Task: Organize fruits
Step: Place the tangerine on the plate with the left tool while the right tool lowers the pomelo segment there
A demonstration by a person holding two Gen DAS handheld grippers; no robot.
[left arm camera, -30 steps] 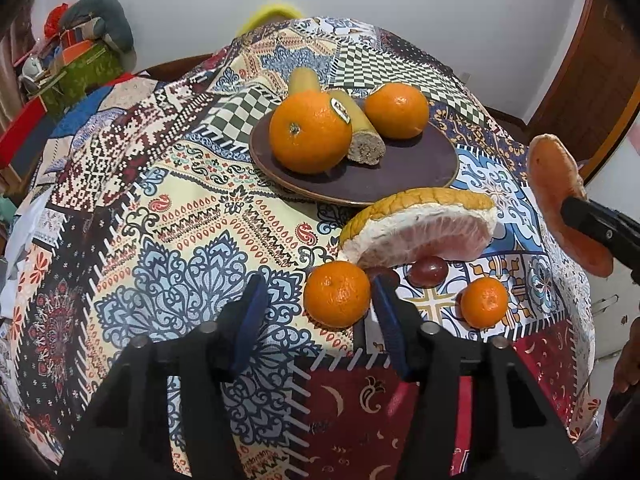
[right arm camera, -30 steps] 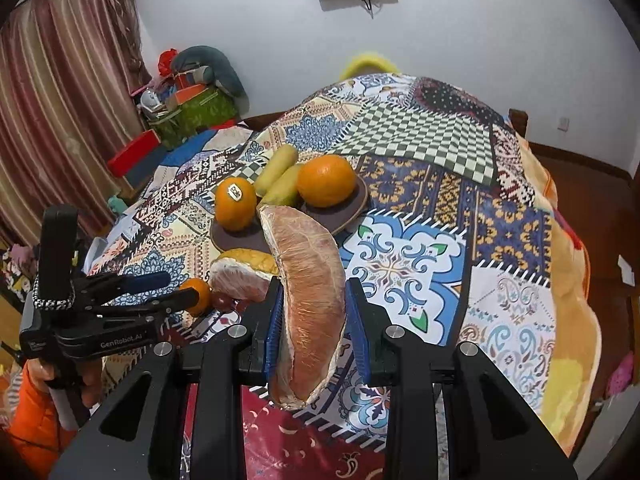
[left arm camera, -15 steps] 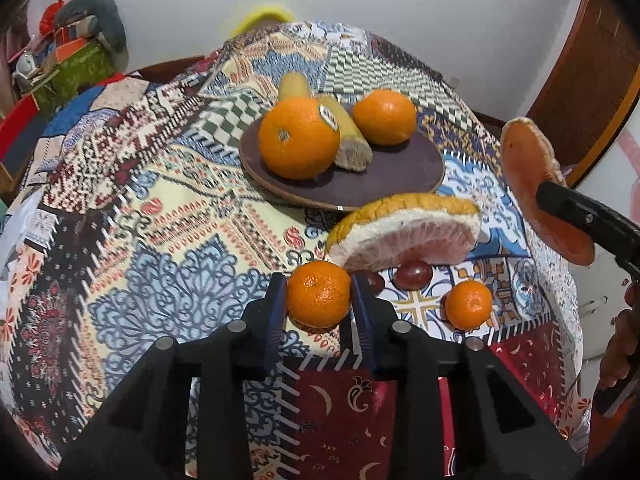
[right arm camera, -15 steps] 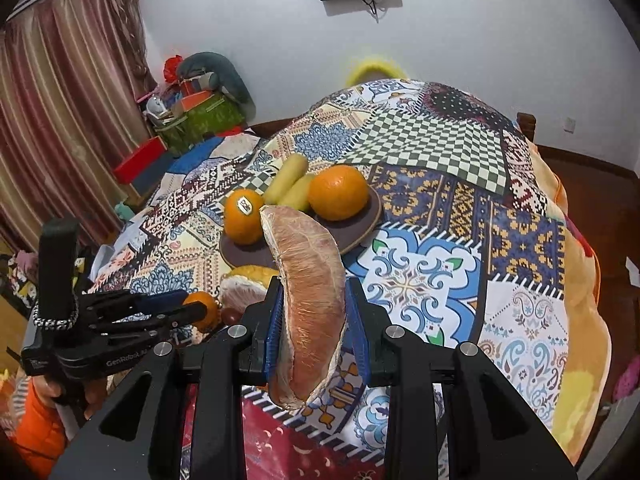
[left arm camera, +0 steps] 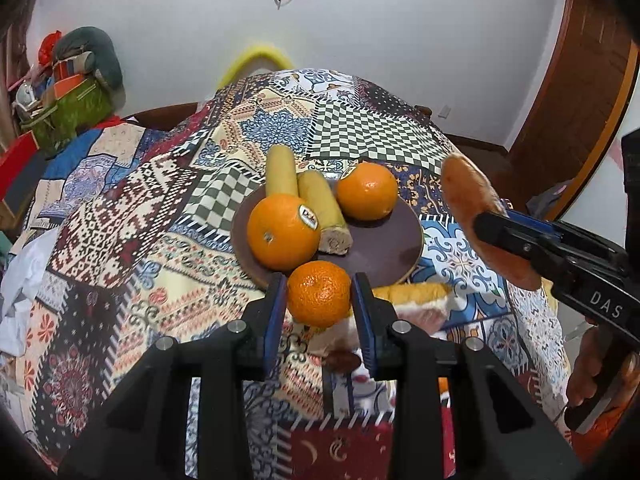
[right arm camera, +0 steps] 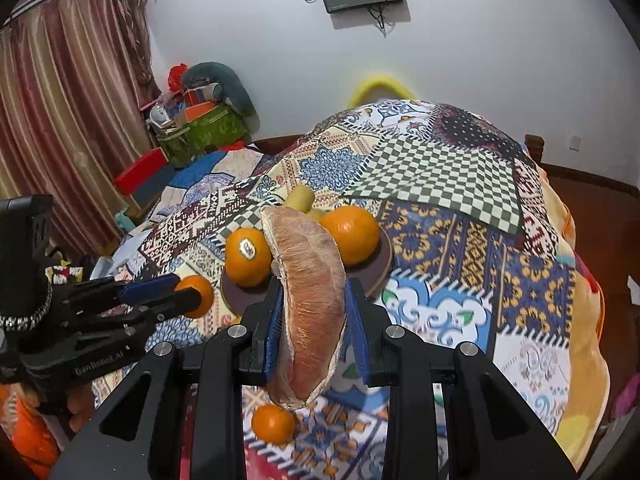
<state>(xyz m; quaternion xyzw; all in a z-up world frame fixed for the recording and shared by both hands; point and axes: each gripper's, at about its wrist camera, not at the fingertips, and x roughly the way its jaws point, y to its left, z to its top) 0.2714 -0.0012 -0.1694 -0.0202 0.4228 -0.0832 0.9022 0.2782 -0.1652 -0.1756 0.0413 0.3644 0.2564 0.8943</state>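
The left hand-held gripper (left arm camera: 319, 295) is clamped on a small mandarin (left arm camera: 319, 294), its blue pads pressed to either side of the fruit, which is held in the air just in front of the near rim of the brown plate (left arm camera: 384, 256). The right hand-held gripper (right arm camera: 313, 312) is closed around a peeled pomelo wedge (right arm camera: 310, 300), held upright on its edge with the pinkish membrane facing the camera, also off the surface (left arm camera: 120, 240) and over its near right part.

The plate sits near the middle of the surface, which is covered by a patchwork cloth. On it lie a large orange with a sticker (left arm camera: 282, 232) at the near left rim, a second orange (left arm camera: 367, 191) toward the far right rim, and two yellowish banana pieces (left arm camera: 316, 204) between them, side by side and pointing toward the far edge.

A second pomelo wedge (left arm camera: 416, 300) lies on the cloth just off the plate's near right rim, rind up. Close to it, toward the near edge, is a small dark reddish fruit (left arm camera: 340, 360), possibly a grape or a date; it is largely hidden by the left fingers. Another small mandarin (right arm camera: 273, 424) rests on the cloth near the near edge, below the held wedge in the right wrist view.
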